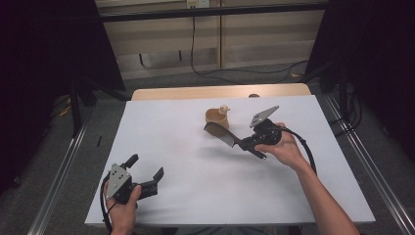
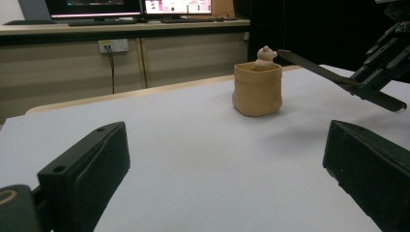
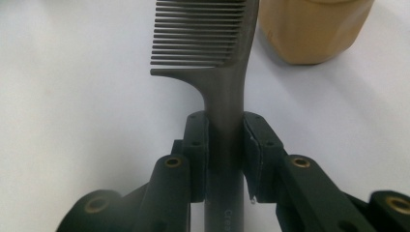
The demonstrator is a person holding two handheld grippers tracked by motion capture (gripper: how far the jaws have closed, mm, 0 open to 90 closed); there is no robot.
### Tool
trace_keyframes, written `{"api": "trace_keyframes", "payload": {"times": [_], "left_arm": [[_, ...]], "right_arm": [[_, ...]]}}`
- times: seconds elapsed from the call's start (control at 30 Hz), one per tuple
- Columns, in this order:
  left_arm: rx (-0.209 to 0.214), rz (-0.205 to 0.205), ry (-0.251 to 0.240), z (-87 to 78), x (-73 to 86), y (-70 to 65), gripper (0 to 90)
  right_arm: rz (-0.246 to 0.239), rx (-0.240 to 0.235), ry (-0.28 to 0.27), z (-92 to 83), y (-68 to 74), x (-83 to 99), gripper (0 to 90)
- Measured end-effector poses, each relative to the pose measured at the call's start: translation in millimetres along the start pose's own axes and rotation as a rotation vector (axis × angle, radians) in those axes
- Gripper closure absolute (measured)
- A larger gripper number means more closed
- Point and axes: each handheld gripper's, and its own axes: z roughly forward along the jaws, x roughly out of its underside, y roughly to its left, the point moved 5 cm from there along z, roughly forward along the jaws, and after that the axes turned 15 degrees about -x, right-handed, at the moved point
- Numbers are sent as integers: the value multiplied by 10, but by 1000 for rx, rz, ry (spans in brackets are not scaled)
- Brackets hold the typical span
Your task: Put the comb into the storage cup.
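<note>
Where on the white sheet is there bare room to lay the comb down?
Bare sheet runs between the left claw and the right claw, and across the far left corner. It is crowded only by the tan pot, where the comb in the right claw hangs.

The high view looked forward and down over the whole surface (image 1: pixel 195 196). The left tool's view sat low, facing across it. The right tool's view looked closely downward. All shared the pouch (image 1: pixel 217 118).

Black grippers (image 1: pixel 147 171), brass-ringed screw holes
</note>
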Motion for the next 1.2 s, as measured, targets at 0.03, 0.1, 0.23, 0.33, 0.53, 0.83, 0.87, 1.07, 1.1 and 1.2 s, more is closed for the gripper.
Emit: {"api": "trace_keyframes", "payload": {"times": [0.03,0.1,0.23,0.33,0.53,0.83,0.87,1.07,1.1,1.2], "left_arm": [[1,-1,0,0,0,-2,28],[1,-2,-1,0,-1,-3,28],[-5,2,-2,-3,-3,9,28],[-5,-1,-4,0,-5,9,28],[-3,8,-5,-1,-8,12,28],[0,8,-6,-1,-10,8,28],[0,10,-6,-1,-9,9,28],[2,3,-1,8,0,-4,28],[3,7,1,9,3,-7,28],[5,10,-1,9,-1,-15,28]], "right_arm": [[3,5,-10,-5,0,-1,734],[2,13,-36,-19,-5,3,734],[7,31,-77,-45,-7,7,734],[0,42,-127,-60,-5,-10,734],[30,52,-199,-63,-9,-7,734],[11,78,-309,-138,26,-84,733],[10,79,-320,-143,24,-91,733],[-1,97,-372,-159,26,-138,733],[-4,101,-380,-165,28,-151,733],[-11,118,-416,-196,32,-186,732]]}}
